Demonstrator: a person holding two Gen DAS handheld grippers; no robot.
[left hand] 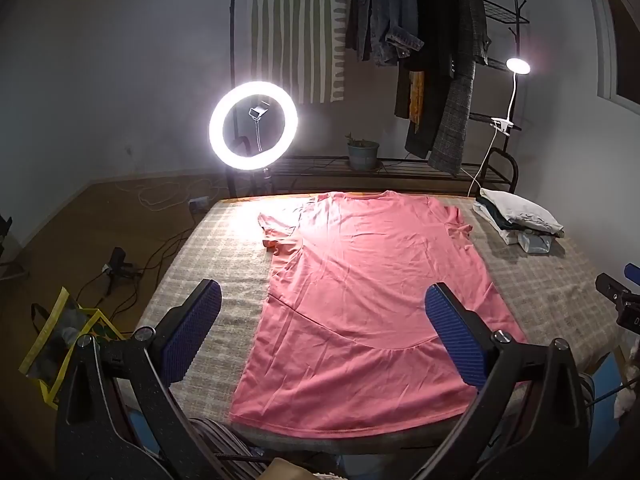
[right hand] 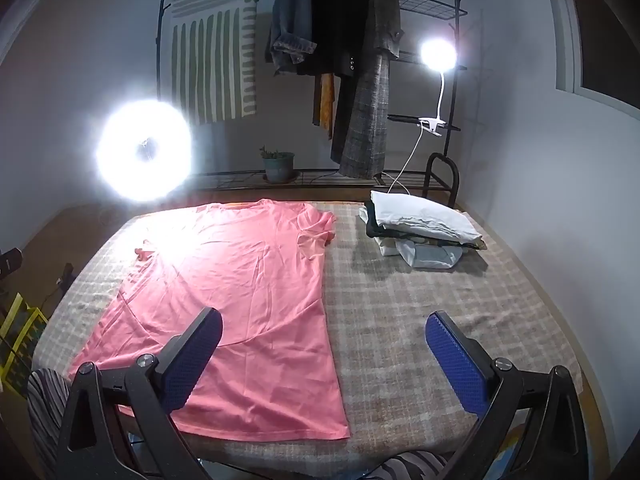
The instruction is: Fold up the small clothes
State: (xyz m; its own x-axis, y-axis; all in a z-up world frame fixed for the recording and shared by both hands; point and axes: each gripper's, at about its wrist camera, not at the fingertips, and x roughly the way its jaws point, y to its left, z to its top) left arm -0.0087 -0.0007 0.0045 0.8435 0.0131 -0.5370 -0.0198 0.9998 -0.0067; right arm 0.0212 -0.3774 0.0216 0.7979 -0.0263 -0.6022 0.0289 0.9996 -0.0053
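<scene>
While the pink T-shirt (left hand: 360, 300) lies flat on the checked table (right hand: 420, 320), left gripper (left hand: 324, 330) and right gripper (right hand: 324, 356), both spread wide and empty, should pinch opposite near hem corners evenly.

Room clutter behind and beside the plaid-covered table (left hand: 224, 240).
Lit ring light (left hand: 253, 125) at the far left edge; clip lamp (left hand: 518, 66) glowing on the black garment rack (left hand: 516, 20); denim jacket (left hand: 384, 12) and checked coat (left hand: 460, 80) hanging; potted plant (left hand: 363, 153) on the low shelf; striped wall hanging (left hand: 298, 40); yellow bag (left hand: 60, 340) on the floor.
</scene>
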